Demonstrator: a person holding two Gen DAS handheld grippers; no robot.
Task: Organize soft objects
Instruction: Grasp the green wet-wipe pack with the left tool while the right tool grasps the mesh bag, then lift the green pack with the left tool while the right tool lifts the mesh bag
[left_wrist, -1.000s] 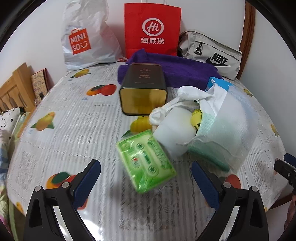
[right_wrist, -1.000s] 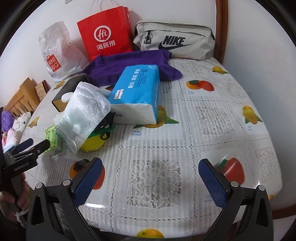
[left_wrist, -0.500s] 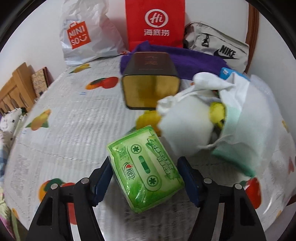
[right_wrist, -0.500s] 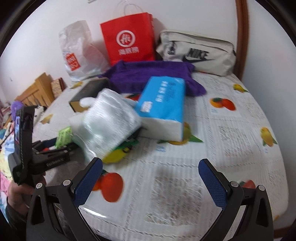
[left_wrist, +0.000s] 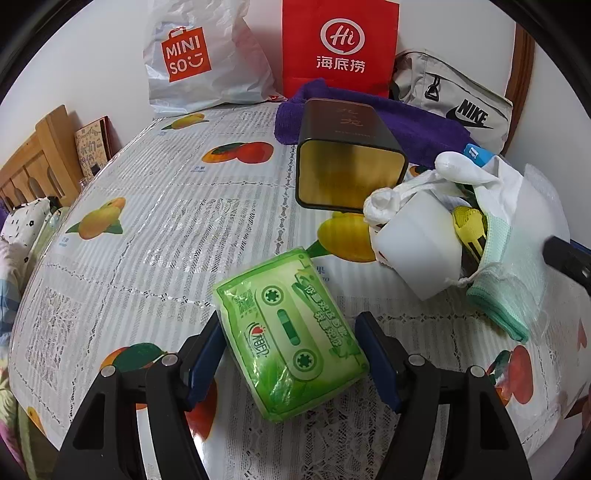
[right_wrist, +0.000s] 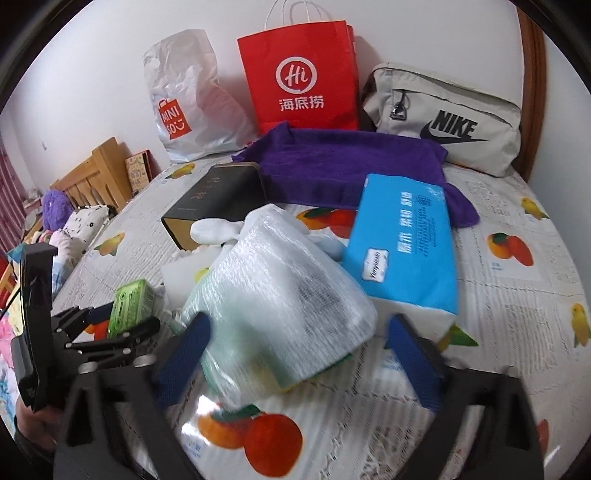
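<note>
A green tissue pack (left_wrist: 291, 332) lies on the fruit-print tablecloth (left_wrist: 166, 221). My left gripper (left_wrist: 289, 321) is shut on the pack, one blue pad on each long side. In the right wrist view the pack (right_wrist: 133, 302) shows in the left gripper (right_wrist: 129, 317). A bubble-wrap bundle (right_wrist: 280, 288) with green cloth inside sits between the fingers of my right gripper (right_wrist: 299, 325). Its jaws are closing; the left pad meets the wrap and the right pad stands clear. A blue tissue pack (right_wrist: 402, 251) and a purple towel (right_wrist: 343, 166) lie behind the bundle.
A dark tin (left_wrist: 351, 162) lies on its side beside a white foam block (left_wrist: 417, 251). A red paper bag (right_wrist: 299, 77), a white plastic bag (right_wrist: 188, 99) and a grey sports bag (right_wrist: 443, 114) line the wall. A wooden headboard (left_wrist: 33, 158) stands left.
My left gripper went down over the green pack and shut on it. My right gripper swung left to the bubble-wrap bundle, and its jaws have narrowed around it.
</note>
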